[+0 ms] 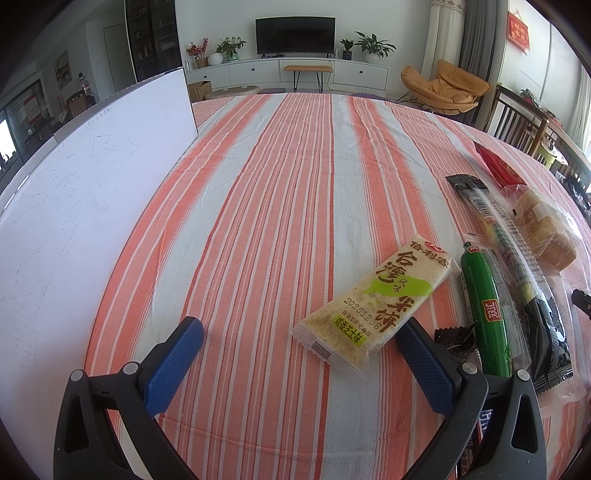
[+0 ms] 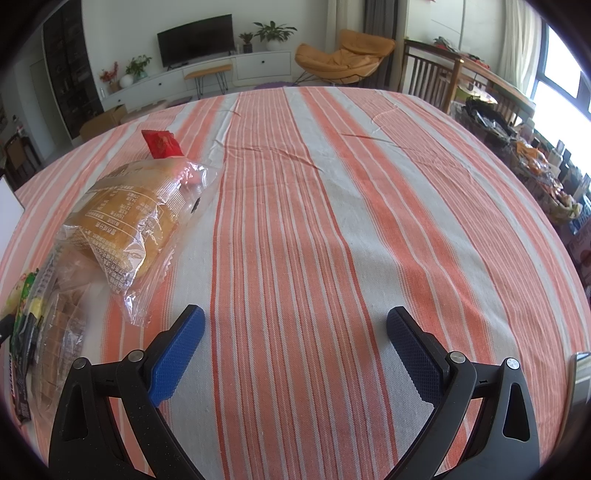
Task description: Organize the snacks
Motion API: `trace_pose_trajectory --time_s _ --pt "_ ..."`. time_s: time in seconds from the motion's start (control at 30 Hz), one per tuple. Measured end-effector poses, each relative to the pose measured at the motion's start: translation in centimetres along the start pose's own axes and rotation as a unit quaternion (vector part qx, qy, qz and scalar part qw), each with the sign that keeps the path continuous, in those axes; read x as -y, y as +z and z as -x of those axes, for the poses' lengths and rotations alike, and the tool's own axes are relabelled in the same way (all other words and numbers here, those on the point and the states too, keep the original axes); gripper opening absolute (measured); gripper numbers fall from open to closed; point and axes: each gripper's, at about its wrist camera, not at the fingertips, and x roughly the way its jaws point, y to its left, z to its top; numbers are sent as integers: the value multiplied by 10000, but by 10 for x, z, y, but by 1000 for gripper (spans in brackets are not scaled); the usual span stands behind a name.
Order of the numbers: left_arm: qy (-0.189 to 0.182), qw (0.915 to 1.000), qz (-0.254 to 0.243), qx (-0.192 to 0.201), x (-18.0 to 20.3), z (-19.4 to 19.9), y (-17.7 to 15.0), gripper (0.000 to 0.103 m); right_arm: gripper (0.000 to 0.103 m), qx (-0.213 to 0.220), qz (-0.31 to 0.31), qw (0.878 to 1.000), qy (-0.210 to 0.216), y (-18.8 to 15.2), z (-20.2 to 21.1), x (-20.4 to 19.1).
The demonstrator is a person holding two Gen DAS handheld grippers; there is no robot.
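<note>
Bright, even daylight fills both views, strongest from the window (image 2: 557,77) at far right, which is blown out. Shadows are soft. Fisheye distortion bends the tablecloth (image 1: 295,184), and the corners vignette to black.

1. A striped orange-and-white tablecloth (image 1: 295,177) covers the table
2. A white board (image 1: 92,184) stands upright at the cloth's left edge
3. A dark television (image 1: 295,35) sits on a white cabinet (image 1: 258,72), potted plants (image 1: 373,46) on both sides
4. An orange lounge chair (image 2: 343,59) stands beside a wooden chair (image 2: 428,77)
</note>
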Motion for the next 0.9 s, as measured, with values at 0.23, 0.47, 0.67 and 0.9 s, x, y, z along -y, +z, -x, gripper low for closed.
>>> trace_pose_trajectory --time_s 0.23,0.47,0.67,0.9 --pt "-1 10000 0 1 0 0 0 103 100 13 7 10000 29 0 0 1" --pt "-2 10000 1 2 0 0 0 103 99 807 -30 9966 187 -1 35 8" --pt "-2 10000 1 3 0 0 0 103 99 1532 306 9861 571 -4 69 -9" --pt "-4 10000 1 4 0 0 0 103 99 1951 640 9755 784 -9 85 -22"
